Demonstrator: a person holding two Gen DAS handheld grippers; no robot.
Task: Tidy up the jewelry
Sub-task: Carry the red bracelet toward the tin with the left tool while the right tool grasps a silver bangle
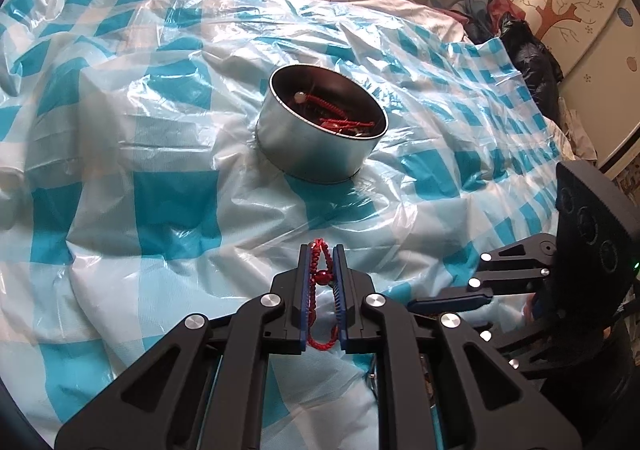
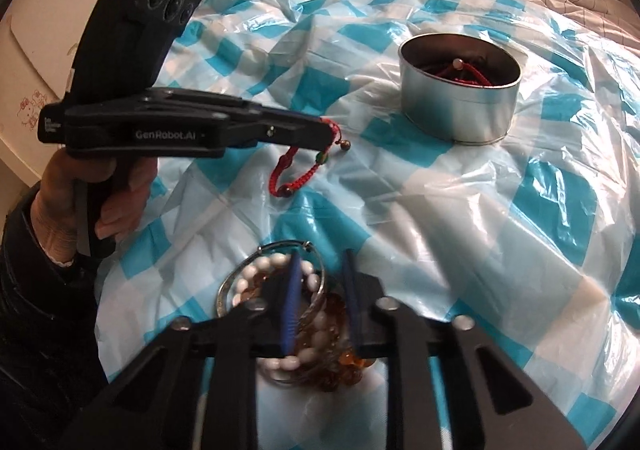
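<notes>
Blue-and-white checked plastic sheeting (image 1: 172, 210) covers the bed and carries all the items. At the left of the scene, the left claw (image 1: 323, 282) is clamped on a red braided bracelet (image 1: 320, 290); in the right wrist view the same bracelet (image 2: 296, 170) hangs in a loop below the fingertips, clear of the sheeting or just brushing it. Ahead of that claw, further up the bed, stands a round metal tin (image 1: 320, 142), open at the top, with red cord jewelry already inside. The tin lies straight ahead along the left claw's fingers, so the probable next move is a forward carry and a release above the rim; the dangling loop could catch on the rim if the carry runs low. To the right, the right claw (image 2: 320, 306) has its fingers apart and holds nothing. It hovers directly above a pile of bead bracelets (image 2: 280, 330), white and amber, with a silver bangle (image 2: 228, 286) around part of the pile. The left claw is nearer the tin; the right claw is nearer the pile.
</notes>
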